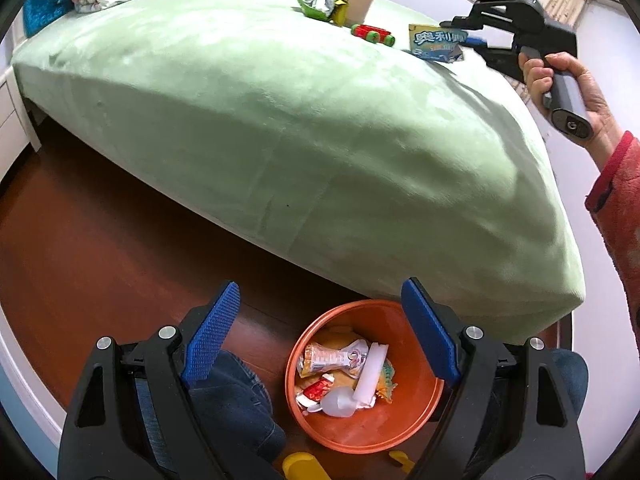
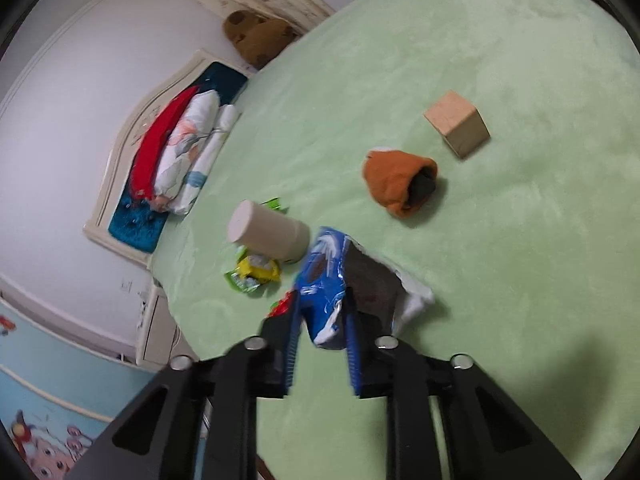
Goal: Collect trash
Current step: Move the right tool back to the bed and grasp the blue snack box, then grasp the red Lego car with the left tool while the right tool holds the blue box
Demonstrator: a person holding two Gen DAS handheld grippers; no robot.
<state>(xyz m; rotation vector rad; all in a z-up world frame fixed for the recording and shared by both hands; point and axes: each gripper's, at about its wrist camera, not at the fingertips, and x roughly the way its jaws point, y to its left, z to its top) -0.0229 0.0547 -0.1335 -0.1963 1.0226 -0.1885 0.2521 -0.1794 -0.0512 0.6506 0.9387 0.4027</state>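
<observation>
A blue snack wrapper lies on the green bed. My right gripper has its blue pads on either side of the wrapper's near end, pinching it. The wrapper and the right gripper also show in the left wrist view at the bed's far edge. My left gripper is open and empty above the orange trash bin on the floor, which holds several wrappers. A green and yellow wrapper lies beside a paper cup.
On the bed are a wooden block, an orange cloth bundle, a red and green toy and folded bedding. A brown plush toy sits by the headboard. The bin stands on the wooden floor beside the bed.
</observation>
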